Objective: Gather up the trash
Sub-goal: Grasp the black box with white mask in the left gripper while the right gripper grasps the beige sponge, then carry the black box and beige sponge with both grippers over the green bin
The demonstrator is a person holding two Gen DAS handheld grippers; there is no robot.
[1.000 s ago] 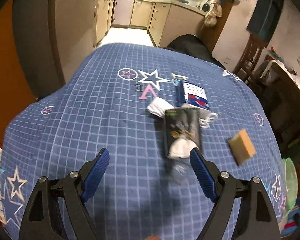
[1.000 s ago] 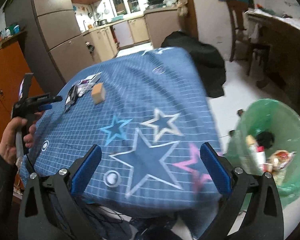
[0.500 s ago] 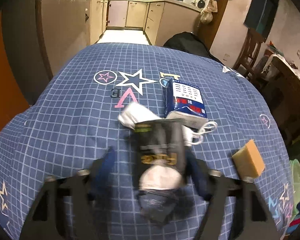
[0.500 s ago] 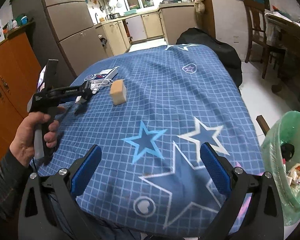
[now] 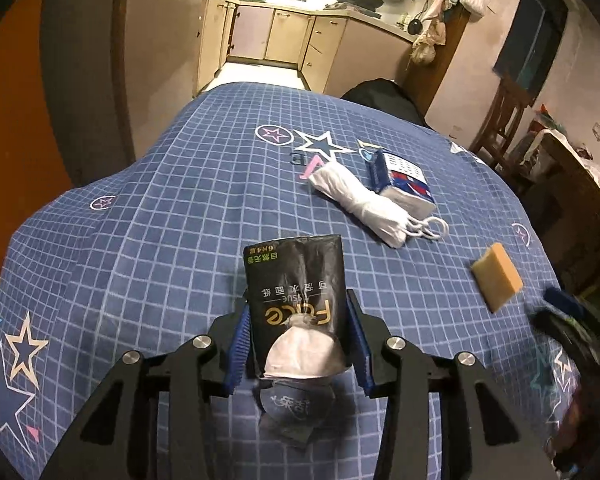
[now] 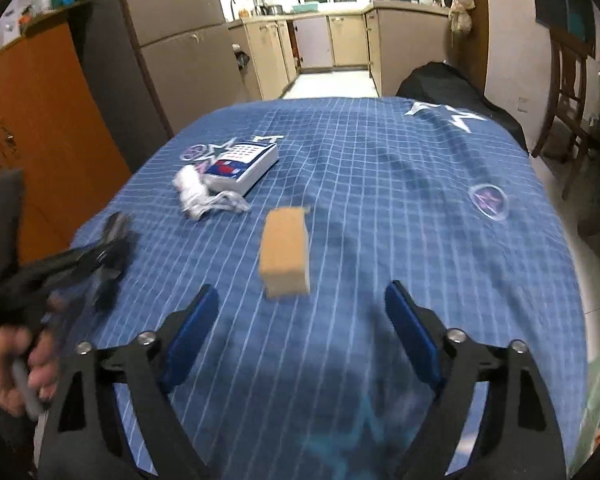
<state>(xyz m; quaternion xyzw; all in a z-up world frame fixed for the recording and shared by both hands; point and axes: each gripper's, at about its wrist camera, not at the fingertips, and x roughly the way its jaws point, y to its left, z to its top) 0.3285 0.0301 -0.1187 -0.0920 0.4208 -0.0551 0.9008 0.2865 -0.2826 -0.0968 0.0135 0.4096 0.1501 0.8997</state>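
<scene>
My left gripper is shut on a black tissue packet with white tissue showing at its near end, held just above the blue star tablecloth. A rolled white plastic bag and a blue-and-white tissue pack lie beyond it. A tan sponge lies to the right. My right gripper is open and empty, with the sponge just ahead between its fingers. The left gripper shows blurred in the right wrist view.
The white bag and tissue pack sit at the table's far left. A green trash bag shows at the right edge below the table. A black covered object and a wooden chair stand beyond the table.
My left gripper has closed on the black tissue packet and lifted it back from the pile. My right gripper has swung from the trash bag to the table, up to the sponge.
</scene>
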